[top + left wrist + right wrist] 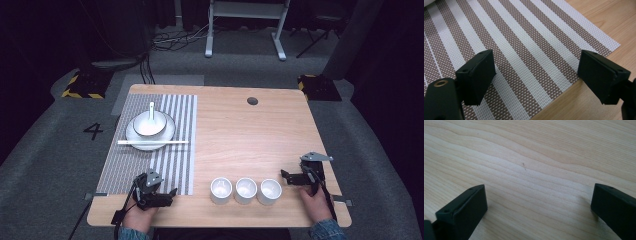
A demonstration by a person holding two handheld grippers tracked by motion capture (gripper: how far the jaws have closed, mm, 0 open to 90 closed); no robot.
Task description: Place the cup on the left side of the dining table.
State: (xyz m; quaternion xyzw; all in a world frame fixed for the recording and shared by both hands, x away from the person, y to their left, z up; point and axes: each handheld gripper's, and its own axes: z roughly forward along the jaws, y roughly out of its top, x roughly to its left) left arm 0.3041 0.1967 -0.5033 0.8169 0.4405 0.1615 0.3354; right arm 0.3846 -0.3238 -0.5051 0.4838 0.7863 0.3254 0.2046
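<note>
- Left gripper, jaws spread wide and empty, low over the striped placemat's near corner.
- Right gripper, likewise wide apart and empty, over bare wooden table.
- White chopsticks lying crosswise, touching plate with bowl and spoon.
- Three white cups in a row near the front edge.
- Grey carpet, dark room beyond.

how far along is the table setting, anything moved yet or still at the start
It looks like the very start. Done: a bowl with a spoon sits on a plate on the striped mat, with chopsticks across the plate's near rim. In hand: nothing; the left tongs and right tongs are open and empty. Left: the three cups stand in a row, untouched, off the mat.
</note>
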